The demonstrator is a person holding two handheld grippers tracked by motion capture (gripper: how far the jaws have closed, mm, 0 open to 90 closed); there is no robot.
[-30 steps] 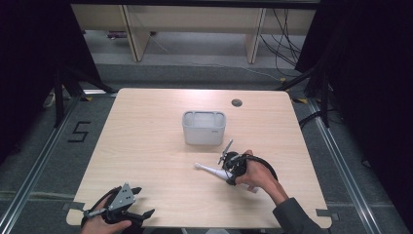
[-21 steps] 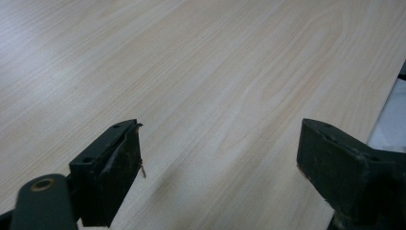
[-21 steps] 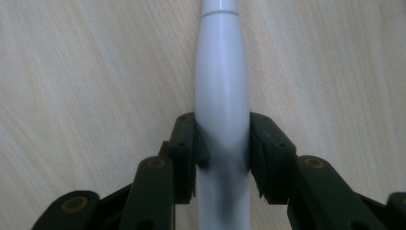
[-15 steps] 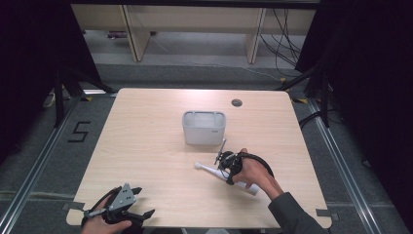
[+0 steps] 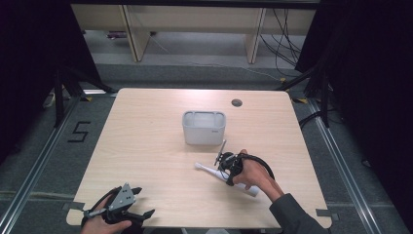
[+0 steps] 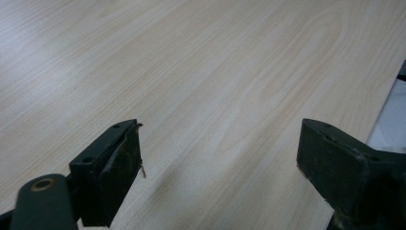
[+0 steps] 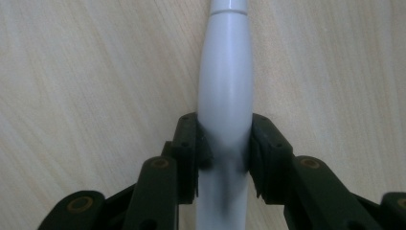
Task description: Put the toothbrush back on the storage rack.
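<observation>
A white electric toothbrush lies flat on the wooden table, right of centre, with its head pointing left. My right gripper reaches down over its handle. In the right gripper view the jaws of the right gripper have been closing over the last second, and both pads now press on the sides of the toothbrush handle. My left gripper rests at the table's front left edge. Its jaws stand wide apart in the left gripper view, with only bare wood between them.
A white rectangular container stands open-topped at mid-table, just behind the toothbrush. A round cable hole sits near the far edge. Shelf legs and cables lie on the floor beyond the table.
The right hand has shifted slightly left over the toothbrush and the gripper has settled onto its handle. The left gripper has stayed where it was.
</observation>
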